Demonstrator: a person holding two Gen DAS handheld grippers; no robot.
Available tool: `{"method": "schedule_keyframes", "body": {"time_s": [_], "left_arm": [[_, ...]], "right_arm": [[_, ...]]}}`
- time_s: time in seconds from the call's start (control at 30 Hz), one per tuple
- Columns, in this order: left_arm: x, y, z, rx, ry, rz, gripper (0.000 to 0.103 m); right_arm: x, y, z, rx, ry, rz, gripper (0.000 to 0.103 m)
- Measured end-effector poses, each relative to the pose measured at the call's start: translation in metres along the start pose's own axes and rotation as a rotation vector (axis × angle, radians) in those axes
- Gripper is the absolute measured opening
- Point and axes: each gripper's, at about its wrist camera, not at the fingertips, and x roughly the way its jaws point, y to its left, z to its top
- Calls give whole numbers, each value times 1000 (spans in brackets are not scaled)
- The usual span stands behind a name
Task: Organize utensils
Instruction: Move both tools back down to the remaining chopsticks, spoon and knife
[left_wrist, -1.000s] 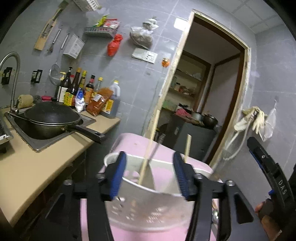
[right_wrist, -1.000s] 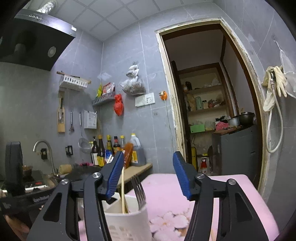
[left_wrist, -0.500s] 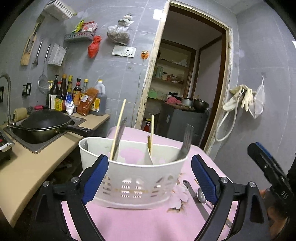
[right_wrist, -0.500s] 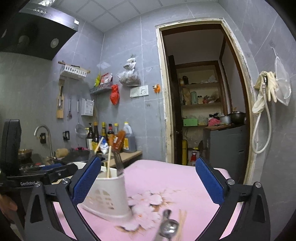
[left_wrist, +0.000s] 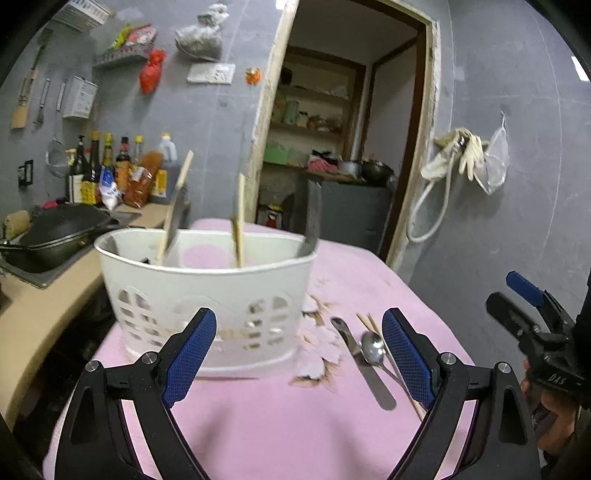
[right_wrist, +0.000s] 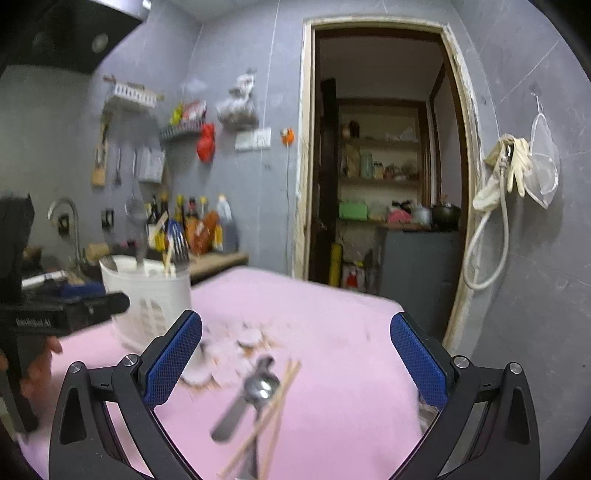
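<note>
A white perforated utensil holder (left_wrist: 207, 295) (right_wrist: 147, 295) stands on the pink floral cloth (left_wrist: 295, 424), with chopsticks (left_wrist: 238, 221) and a fork (right_wrist: 177, 245) upright in it. To its right a spoon (left_wrist: 373, 345) (right_wrist: 260, 387), a flat metal handle (left_wrist: 364, 363) and loose chopsticks (right_wrist: 273, 410) lie on the cloth. My left gripper (left_wrist: 299, 358) is open just in front of the holder, nothing between its blue pads. My right gripper (right_wrist: 291, 362) is open above the spoon and chopsticks, clear of them.
A beige counter (left_wrist: 40, 317) with a black wok (left_wrist: 55, 232), sink and sauce bottles (left_wrist: 110, 170) runs along the left. An open doorway (right_wrist: 384, 166) lies beyond the table's far edge. The grey wall on the right holds gloves and a hose (right_wrist: 498, 192).
Both grippers opened wide and drew back from the holder, which now stands free on the cloth. The spoon and loose chopsticks came into view below the right gripper.
</note>
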Motion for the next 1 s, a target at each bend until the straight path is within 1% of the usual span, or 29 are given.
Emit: {"method": "schedule_keyframes", "body": {"time_s": [0.13, 0.27, 0.33, 0.37, 0.4, 0.43, 0.5, 0.53, 0.6, 0.63, 0.67, 0.7, 0.77, 0.8, 0.87, 0.93, 1.0], "left_arm": [[11, -7, -4, 4, 62, -18, 88], [22, -13, -8, 11, 127, -43, 88], [28, -18, -11, 26, 164, -51, 88], [32, -21, -12, 37, 189, -56, 88], [36, -24, -13, 46, 210, -59, 88], [39, -26, -15, 53, 226, -62, 88], [48, -31, -17, 71, 274, -70, 87], [52, -33, -18, 77, 295, -75, 87], [62, -36, -21, 84, 342, -84, 85], [65, -37, -21, 85, 359, -87, 81], [71, -38, -22, 88, 391, -93, 76], [75, -40, -23, 89, 413, -96, 73], [83, -41, -27, 89, 458, -103, 63], [88, -42, -28, 87, 482, -112, 60], [95, -42, -29, 80, 522, -129, 51], [100, -43, -31, 74, 550, -142, 46], [106, -44, -32, 66, 580, -156, 44]], "right_arm": [[8, -7, -13, -17, 105, -24, 103], [18, -17, -26, -6, 213, -26, 103], [23, -21, -33, 7, 259, -15, 99], [24, -21, -35, 9, 277, -9, 94], [26, -22, -38, 9, 299, -3, 86], [29, -23, -41, 10, 328, 5, 82], [33, -25, -46, 16, 366, 26, 72], [34, -26, -50, 21, 379, 37, 69], [34, -26, -50, 25, 393, 53, 60], [36, -26, -51, 23, 406, 64, 58], [37, -25, -52, 20, 417, 73, 54], [40, -24, -54, 14, 437, 86, 50], [44, -20, -57, -2, 473, 109, 46], [46, -17, -58, -14, 491, 122, 44], [49, -13, -60, -31, 509, 139, 42], [51, -7, -63, -54, 529, 154, 40], [54, -2, -65, -77, 553, 165, 39]]}}
